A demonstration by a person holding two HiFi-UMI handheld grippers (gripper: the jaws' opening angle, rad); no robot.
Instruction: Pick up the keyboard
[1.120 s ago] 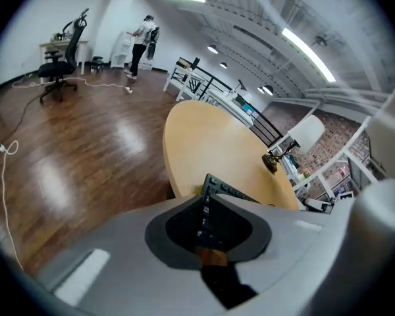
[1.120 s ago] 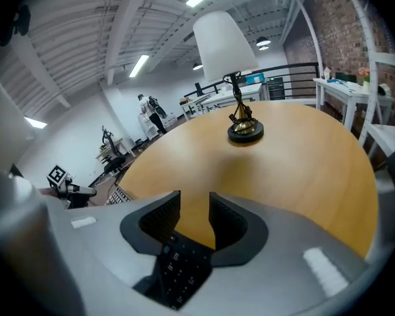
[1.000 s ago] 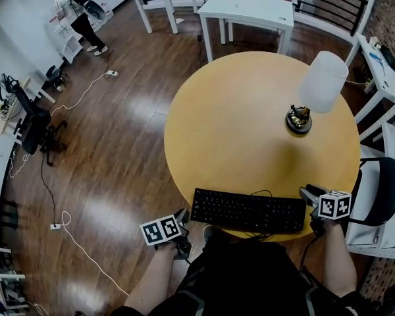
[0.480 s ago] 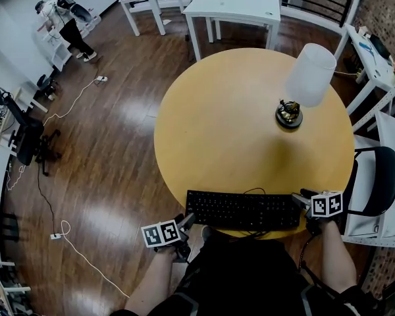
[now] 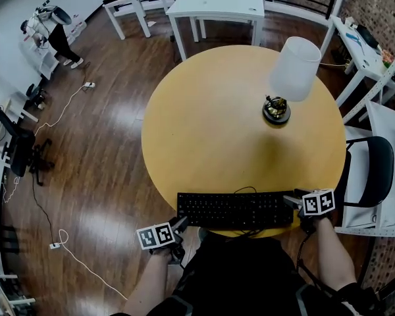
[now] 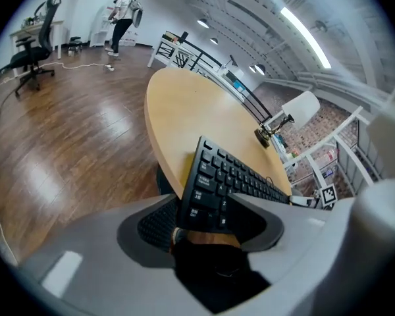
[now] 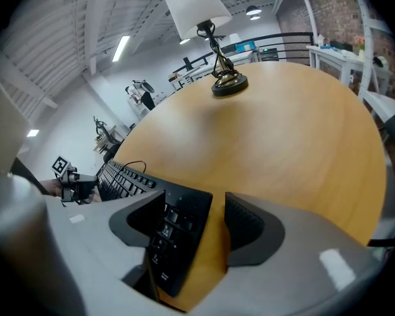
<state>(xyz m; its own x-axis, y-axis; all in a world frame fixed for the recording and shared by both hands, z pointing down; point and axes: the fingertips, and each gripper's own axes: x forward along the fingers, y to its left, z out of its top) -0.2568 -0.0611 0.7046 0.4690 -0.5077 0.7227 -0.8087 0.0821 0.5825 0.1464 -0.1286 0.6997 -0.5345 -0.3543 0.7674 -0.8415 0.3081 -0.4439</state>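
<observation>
The black keyboard (image 5: 236, 209) lies flat along the near edge of the round yellow table (image 5: 217, 130), its cable curling behind it. My left gripper (image 5: 176, 226) is at the keyboard's left end. In the left gripper view that end of the keyboard (image 6: 214, 183) sits between the wide jaws of the left gripper (image 6: 207, 219), which have just been opening. My right gripper (image 5: 293, 201) is at the right end. In the right gripper view the keyboard (image 7: 174, 229) lies between the jaws of the right gripper (image 7: 196, 221); these have just opened further, with a gap at the right pad.
A lamp with a white shade (image 5: 294, 59) and brass base (image 5: 276, 110) stands on the table's far right. A black chair (image 5: 372, 173) is close on the right. White tables (image 5: 217, 5) stand behind, and cables (image 5: 59, 239) lie on the wooden floor. A person (image 5: 52, 31) stands far left.
Both grippers have drawn in closer to the keyboard's two ends and sunk a little. The keyboard lies where it was on the table.
</observation>
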